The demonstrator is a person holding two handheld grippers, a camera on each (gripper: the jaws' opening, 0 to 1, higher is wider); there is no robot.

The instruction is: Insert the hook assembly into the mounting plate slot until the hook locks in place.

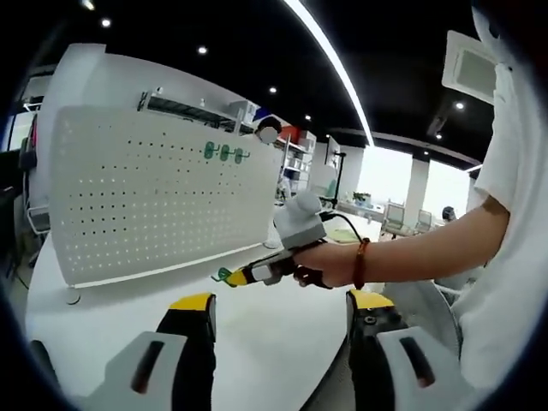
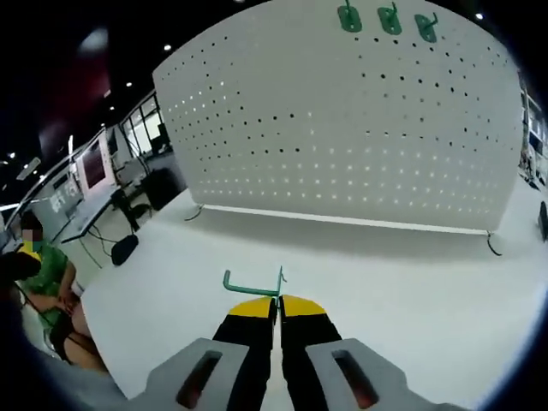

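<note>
The right gripper [image 2: 280,301], jaws clamped on the green hook [image 2: 253,285], aims it at the pegboard [image 2: 342,128] at twelve o'clock for insertion, while the left gripper [image 1: 281,310] waits with jaws apart.

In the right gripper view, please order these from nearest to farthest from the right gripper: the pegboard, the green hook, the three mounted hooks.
1. green hook, held at the right gripper tips.
2. pegboard, standing ahead across the table.
3. three mounted hooks, high on the pegboard's top edge.

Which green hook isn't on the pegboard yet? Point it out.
The green hook pinched in the right gripper, above the white table. The other three hooks already hang in a row near the top of the pegboard.
</note>
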